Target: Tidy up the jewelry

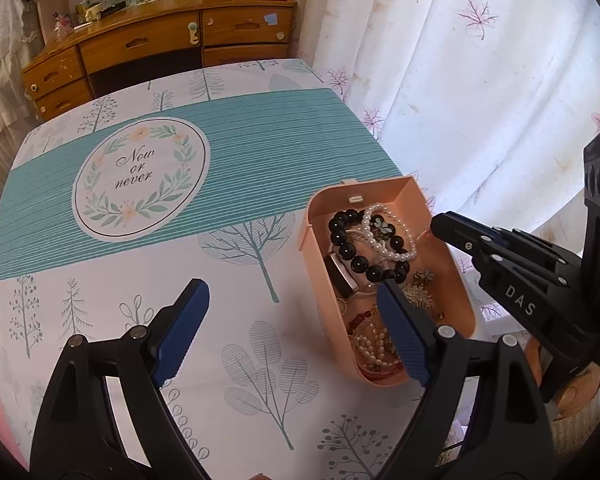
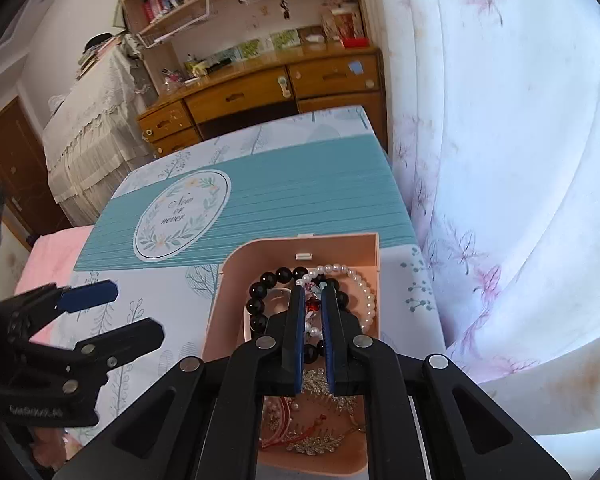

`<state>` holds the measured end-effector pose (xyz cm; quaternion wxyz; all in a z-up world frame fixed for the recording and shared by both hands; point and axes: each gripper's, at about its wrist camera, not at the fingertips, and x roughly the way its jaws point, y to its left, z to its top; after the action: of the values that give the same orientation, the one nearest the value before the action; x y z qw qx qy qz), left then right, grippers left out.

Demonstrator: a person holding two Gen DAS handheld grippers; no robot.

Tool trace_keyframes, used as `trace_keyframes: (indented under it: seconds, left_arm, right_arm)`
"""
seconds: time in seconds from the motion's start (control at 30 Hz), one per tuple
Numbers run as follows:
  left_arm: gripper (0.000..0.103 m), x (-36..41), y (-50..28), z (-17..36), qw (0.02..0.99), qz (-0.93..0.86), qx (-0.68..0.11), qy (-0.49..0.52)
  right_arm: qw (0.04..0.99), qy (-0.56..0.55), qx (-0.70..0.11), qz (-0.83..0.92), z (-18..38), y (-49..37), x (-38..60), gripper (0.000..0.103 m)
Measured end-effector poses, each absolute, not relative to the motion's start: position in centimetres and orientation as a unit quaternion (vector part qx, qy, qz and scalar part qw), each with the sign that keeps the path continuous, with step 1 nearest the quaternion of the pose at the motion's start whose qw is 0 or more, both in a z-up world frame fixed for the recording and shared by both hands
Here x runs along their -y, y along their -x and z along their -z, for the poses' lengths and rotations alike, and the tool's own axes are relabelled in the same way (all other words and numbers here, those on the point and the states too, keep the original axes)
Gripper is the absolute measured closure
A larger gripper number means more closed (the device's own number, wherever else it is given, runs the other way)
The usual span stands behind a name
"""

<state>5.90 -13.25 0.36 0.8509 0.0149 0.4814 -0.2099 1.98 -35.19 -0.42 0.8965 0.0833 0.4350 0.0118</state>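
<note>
Broadly, one table (image 1: 228, 264) under a tree-printed cloth with a teal band fills both views, with one white leaf-patterned curtain (image 1: 480, 80) at its right edge and one wooden desk (image 1: 160, 40) beyond its far end. Near the table's right edge sits one open pink jewelry box (image 1: 452, 280). Inside it lie one black bead bracelet (image 1: 340, 236), one white pearl bracelet (image 1: 396, 256), one watch (image 1: 342, 276), and a tangle of gold leaf brooches and red and pearl strands too mixed to count. The left gripper (image 1: 292, 332) hangs spread wide at the box's near end, grasping nothing. The right gripper (image 2: 312, 336) reaches into the box, its fingers nearly together around one small red-and-white beaded piece (image 2: 311, 305); whether they pinch it I cannot tell.
</note>
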Motion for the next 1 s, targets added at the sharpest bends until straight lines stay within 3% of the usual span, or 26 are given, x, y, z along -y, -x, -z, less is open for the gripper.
trace_keyframes:
  seconds: [0.17, 0.23, 1.0]
  left_arm:
    - [0.019, 12.6, -5.8, -0.4, 0.855, 0.197, -0.480, -0.013]
    - [0.019, 12.2, -5.6, -0.5, 0.856, 0.191, -0.481, -0.010]
    - [0.019, 4.0, 2.3, -2.7, 0.882, 0.074, -0.466, 0.001]
  right_arm:
    - [0.898, -0.085, -0.431, -0.010, 0.8, -2.2, 34.8, 0.076]
    - [0.900, -0.083, -0.429, -0.011, 0.7, -1.9, 34.3, 0.073]
    - [0.884, -0.076, -0.459, -0.053, -2.0, 4.7, 25.4, 0.064]
